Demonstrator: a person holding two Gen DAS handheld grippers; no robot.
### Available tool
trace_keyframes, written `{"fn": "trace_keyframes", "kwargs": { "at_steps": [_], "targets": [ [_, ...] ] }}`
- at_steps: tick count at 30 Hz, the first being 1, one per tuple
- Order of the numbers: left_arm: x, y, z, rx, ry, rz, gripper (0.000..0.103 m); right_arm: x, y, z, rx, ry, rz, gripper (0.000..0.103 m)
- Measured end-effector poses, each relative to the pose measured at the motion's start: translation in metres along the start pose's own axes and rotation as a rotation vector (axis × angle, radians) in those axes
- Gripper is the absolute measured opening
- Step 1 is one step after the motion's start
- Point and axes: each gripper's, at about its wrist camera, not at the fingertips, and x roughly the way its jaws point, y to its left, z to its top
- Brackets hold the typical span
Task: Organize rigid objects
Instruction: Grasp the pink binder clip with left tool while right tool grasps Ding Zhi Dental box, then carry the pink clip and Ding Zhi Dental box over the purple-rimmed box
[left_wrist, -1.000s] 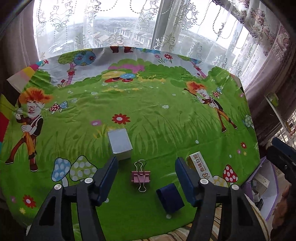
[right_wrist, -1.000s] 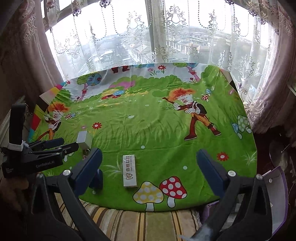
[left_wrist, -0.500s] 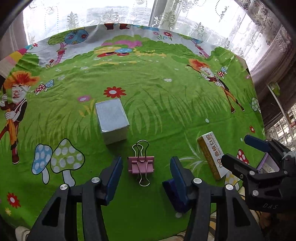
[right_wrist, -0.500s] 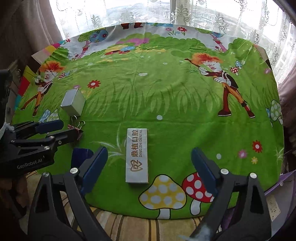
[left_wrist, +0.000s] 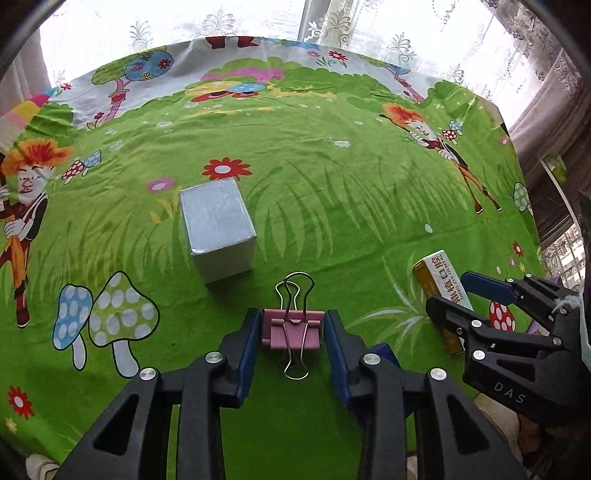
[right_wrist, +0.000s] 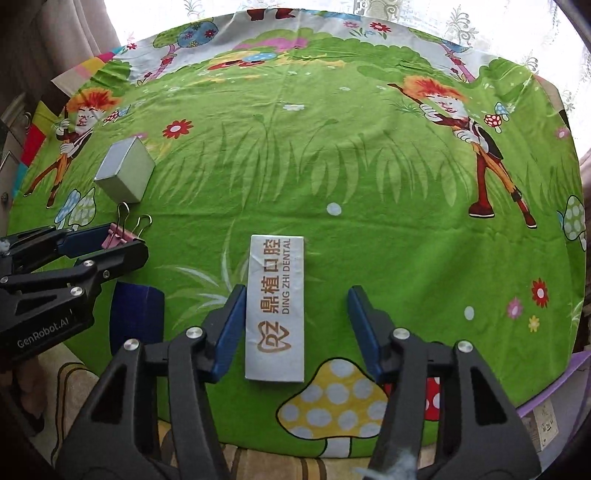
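My left gripper is shut on a pink binder clip that rests on the green cartoon tablecloth; both blue pads touch its sides. It also shows in the right wrist view. My right gripper is open and straddles a white dental box; its left pad is close to the box's side, its right pad stands apart. The box shows in the left wrist view too. A silver box lies beyond the clip. A dark blue box sits between the grippers.
The table's near edge runs just below both grippers, with striped fabric under it. Lace curtains hang behind the far edge. A purple container stands off the right side.
My left gripper moved forward and closed on the pink binder clip. My right gripper dropped down over the white dental box, its jaws narrower than before.
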Motion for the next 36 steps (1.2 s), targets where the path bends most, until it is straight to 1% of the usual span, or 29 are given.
{"fn": "trace_keyframes", "kwargs": {
  "at_steps": [4,5,12,15,24,28,32,36],
  "targets": [
    [-0.001,-0.003,-0.001,0.015,-0.007,0.011,0.035,-0.002,0.002,-0.001,-0.013,-0.009,-0.009,0.039],
    [-0.001,-0.004,-0.001,0.017,-0.009,0.014,0.035,-0.002,0.002,-0.001,-0.014,-0.011,-0.009,0.035],
    [-0.008,0.0,-0.004,0.004,-0.037,0.022,0.035,-0.008,0.002,-0.005,-0.012,-0.031,-0.014,0.034],
    [-0.013,-0.001,-0.006,0.007,-0.058,0.037,0.035,-0.014,0.002,-0.008,-0.012,-0.049,-0.022,0.034],
    [-0.047,-0.015,-0.014,0.034,-0.141,0.079,0.035,-0.045,-0.002,-0.021,0.011,-0.111,-0.029,0.034],
    [-0.065,-0.017,-0.016,0.014,-0.18,0.067,0.035,-0.065,-0.006,-0.028,0.031,-0.149,-0.024,0.034],
    [-0.082,-0.025,-0.023,-0.006,-0.2,0.031,0.035,-0.084,-0.008,-0.038,0.044,-0.174,-0.017,0.034],
    [-0.093,-0.042,-0.035,0.0,-0.204,-0.013,0.035,-0.103,-0.012,-0.053,0.057,-0.197,-0.009,0.034]
  ]
}}
